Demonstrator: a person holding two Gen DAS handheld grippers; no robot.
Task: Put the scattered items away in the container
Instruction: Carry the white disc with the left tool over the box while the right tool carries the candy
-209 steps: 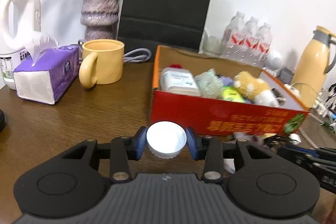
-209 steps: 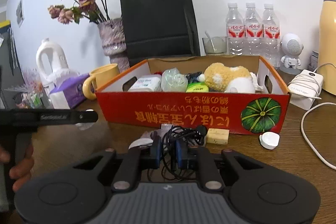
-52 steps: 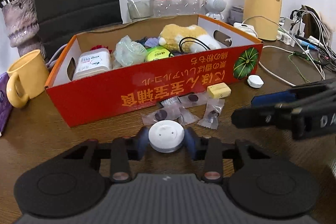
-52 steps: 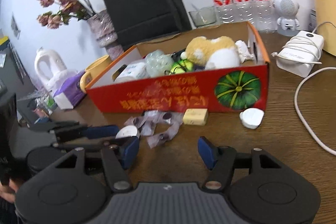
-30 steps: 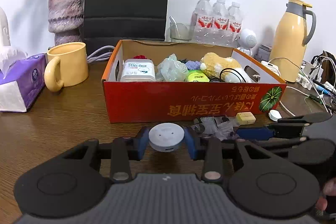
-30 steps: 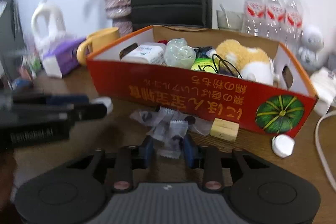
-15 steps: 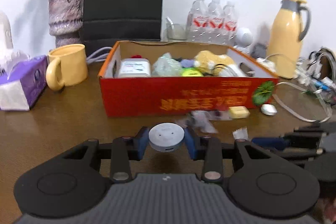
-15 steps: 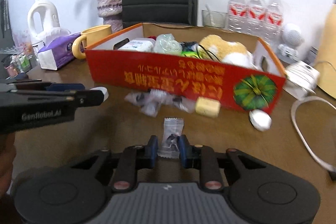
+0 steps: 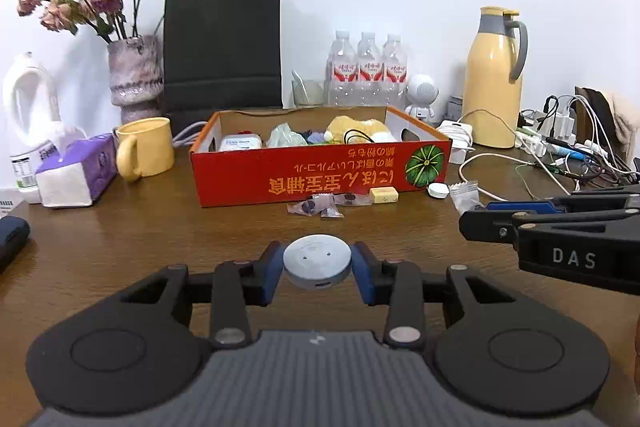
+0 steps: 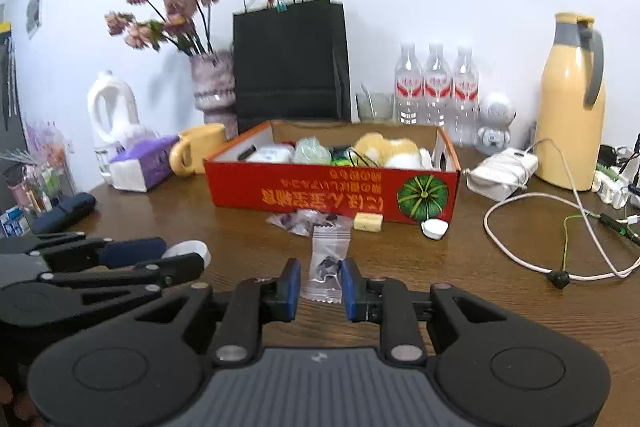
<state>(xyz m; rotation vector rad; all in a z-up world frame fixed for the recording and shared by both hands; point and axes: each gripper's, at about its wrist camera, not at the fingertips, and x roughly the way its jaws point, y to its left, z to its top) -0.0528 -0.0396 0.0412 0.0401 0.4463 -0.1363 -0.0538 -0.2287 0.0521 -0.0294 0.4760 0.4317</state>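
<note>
My left gripper (image 9: 318,273) is shut on a round white puck-shaped device (image 9: 317,260), held above the table well in front of the red cardboard box (image 9: 320,179). My right gripper (image 10: 318,285) is shut on a clear candy wrapper (image 10: 328,263), also held up in front of the box (image 10: 332,193). The box holds a plush toy (image 10: 386,149), a white tub, a crumpled bag and a black cord. Several candy wrappers (image 10: 304,221), a yellow block (image 10: 368,221) and a small white disc (image 10: 435,228) lie on the table at the box's front wall.
A yellow mug (image 9: 144,147), a tissue pack (image 9: 76,167), a vase and a black bag stand left and behind the box. A yellow thermos (image 10: 572,103), water bottles, a charger (image 10: 502,173) and loose cables (image 10: 560,239) are on the right.
Both grippers have pulled back and risen away from the box. The right gripper, open 1.7 s ago, closed on a candy wrapper and lifted it off the table.
</note>
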